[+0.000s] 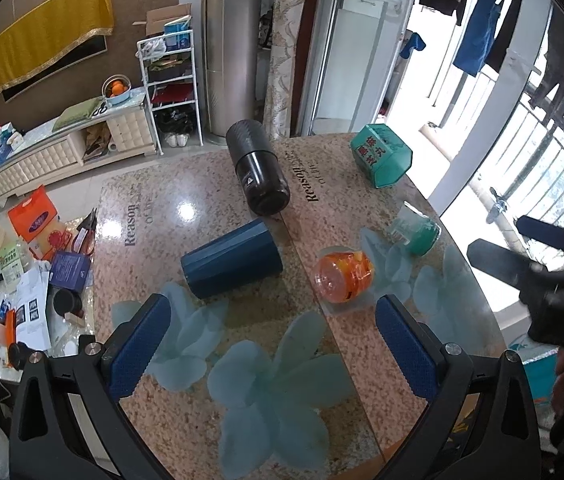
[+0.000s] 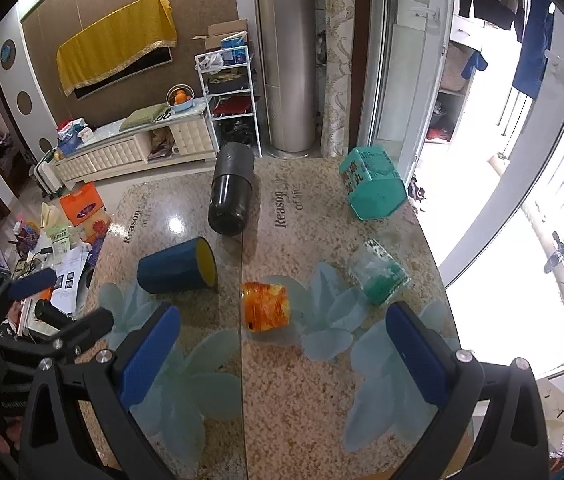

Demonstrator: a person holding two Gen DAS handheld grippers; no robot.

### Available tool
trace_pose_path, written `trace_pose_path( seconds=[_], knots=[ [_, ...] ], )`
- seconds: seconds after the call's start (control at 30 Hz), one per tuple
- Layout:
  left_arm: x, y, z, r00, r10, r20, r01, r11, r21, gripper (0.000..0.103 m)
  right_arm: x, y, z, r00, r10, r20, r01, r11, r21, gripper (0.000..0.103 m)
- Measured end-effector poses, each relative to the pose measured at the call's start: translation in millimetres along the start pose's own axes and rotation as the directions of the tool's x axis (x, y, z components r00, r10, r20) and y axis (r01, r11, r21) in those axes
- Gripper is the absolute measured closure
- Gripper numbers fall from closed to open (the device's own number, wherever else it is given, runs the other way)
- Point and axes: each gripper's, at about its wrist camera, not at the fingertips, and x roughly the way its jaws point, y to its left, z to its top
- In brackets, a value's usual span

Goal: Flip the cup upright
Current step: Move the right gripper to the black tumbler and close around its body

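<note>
Here we hold both tools above the speckled stone-pattern table [image 1: 210, 184], and neither has taken anything. Our left gripper [image 1: 274, 344] is spread wide and empty; our right gripper [image 2: 282, 356] is likewise released, with nothing between its blue pads.

Which cup the task means is not settled, since several lie on their sides. Nearest ahead of the left gripper, slightly to its left, lies the dark blue faceted plastic cup with a yellow inside [image 1: 232, 262]; from the right gripper it sits ahead and to the left [image 2: 178, 266], mouth turned toward that gripper's centre line. We judge it light, stiff and somewhat slick, so we would pinch it across the body near the middle, then roll the mouth upward.

Just ahead of both grippers lies the small orange translucent cup [image 2: 264, 308], apparently thin-walled and easily squeezed. Ahead and right of the right gripper lies the clear glass with a green base [image 2: 379, 276], the fragile one. Farther ahead lie the tall black cylindrical flask [image 2: 232, 194] and the teal hexagonal tin [image 2: 373, 184].

The cups lie well apart, so little blocks a sideways approach, though the glossy top may let a cup skid.
</note>
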Motion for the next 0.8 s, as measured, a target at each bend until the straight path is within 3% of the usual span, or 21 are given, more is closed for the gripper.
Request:
trace_pose_path(
  seconds=[0.5, 0.8],
  knots=[
    [16.9, 39.5, -10.4, 0.997, 0.047, -0.054, -0.054, 0.988, -0.142, 0.000, 55.0, 21.7, 55.0, 0.990, 0.083, -0.110, -0.094, 0.991, -0.096, 0.000],
    [45.5, 50.6, -19.7, 0.989, 0.050, -0.137, -0.078, 0.974, -0.213, 0.000, 95.2, 32.2, 86.6, 0.968, 0.166, -0.191, -0.188, 0.977, -0.103, 0.000]
  ],
)
